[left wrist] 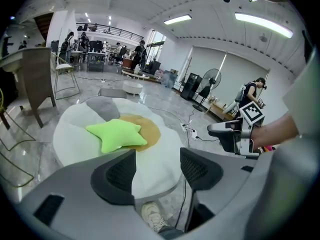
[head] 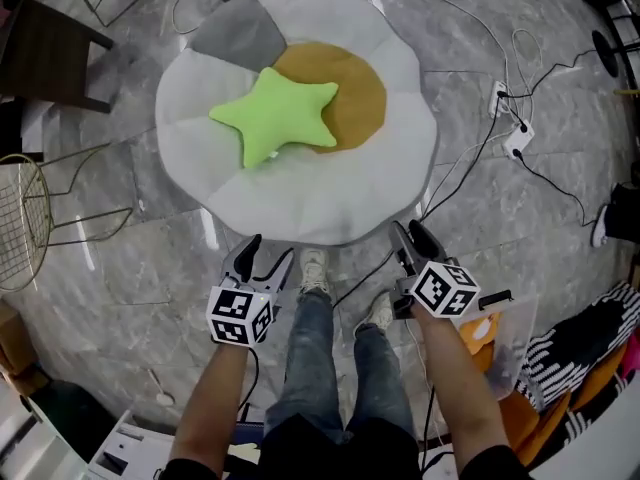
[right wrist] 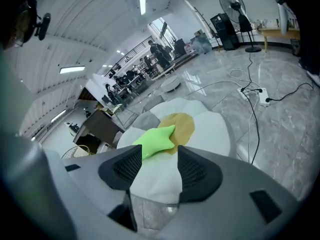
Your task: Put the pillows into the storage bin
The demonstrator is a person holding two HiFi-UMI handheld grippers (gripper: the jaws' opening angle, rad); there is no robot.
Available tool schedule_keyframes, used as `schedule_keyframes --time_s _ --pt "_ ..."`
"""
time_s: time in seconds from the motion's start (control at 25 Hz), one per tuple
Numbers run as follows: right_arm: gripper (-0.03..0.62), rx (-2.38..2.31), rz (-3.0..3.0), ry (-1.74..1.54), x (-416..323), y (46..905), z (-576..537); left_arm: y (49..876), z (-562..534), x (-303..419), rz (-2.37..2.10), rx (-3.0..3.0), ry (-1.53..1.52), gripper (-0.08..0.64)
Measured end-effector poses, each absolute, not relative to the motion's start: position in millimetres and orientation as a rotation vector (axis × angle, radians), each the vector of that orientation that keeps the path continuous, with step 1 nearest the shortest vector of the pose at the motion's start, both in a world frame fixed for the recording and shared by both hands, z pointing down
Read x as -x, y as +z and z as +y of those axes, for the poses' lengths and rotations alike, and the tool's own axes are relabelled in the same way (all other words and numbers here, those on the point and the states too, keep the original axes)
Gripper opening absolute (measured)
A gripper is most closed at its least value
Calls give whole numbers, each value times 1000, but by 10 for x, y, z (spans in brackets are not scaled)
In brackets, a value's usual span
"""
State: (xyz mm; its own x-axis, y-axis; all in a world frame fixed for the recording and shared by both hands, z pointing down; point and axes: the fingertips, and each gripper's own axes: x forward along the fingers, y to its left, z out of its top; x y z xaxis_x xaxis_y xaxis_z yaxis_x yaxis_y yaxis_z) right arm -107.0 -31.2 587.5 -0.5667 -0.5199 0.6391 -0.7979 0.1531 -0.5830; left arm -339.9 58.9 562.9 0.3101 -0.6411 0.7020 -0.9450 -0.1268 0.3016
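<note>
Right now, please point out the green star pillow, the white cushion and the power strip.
green star pillow (head: 277, 116), head view, its middle.
white cushion (head: 300, 203), head view, bare part near its edge.
power strip (head: 518, 140), head view, its white body.

Lime-green star pillow (head: 278, 116) — white egg-shaped cushion (head: 330, 193), ochre yolk (head: 352, 93) — grey-marbled floor (head: 130, 258)

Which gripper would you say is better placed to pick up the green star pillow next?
Probably left. The green star pillow lies left of centre on the egg-shaped cushion, more nearly ahead of the left gripper than the right gripper. Both are open and empty.
</note>
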Motion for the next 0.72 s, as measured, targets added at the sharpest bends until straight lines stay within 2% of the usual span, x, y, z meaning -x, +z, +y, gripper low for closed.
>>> schedule_keyframes --time_s 0.4,0.72 --pt "241 -1118 -2142 1275 1777 6106 -473 6004 250 4006 -1408 -1782 608 295" --pt "241 -1055 -2198 1121 2065 6094 -792 6415 -202 4399 -1445 -1694 674 311"
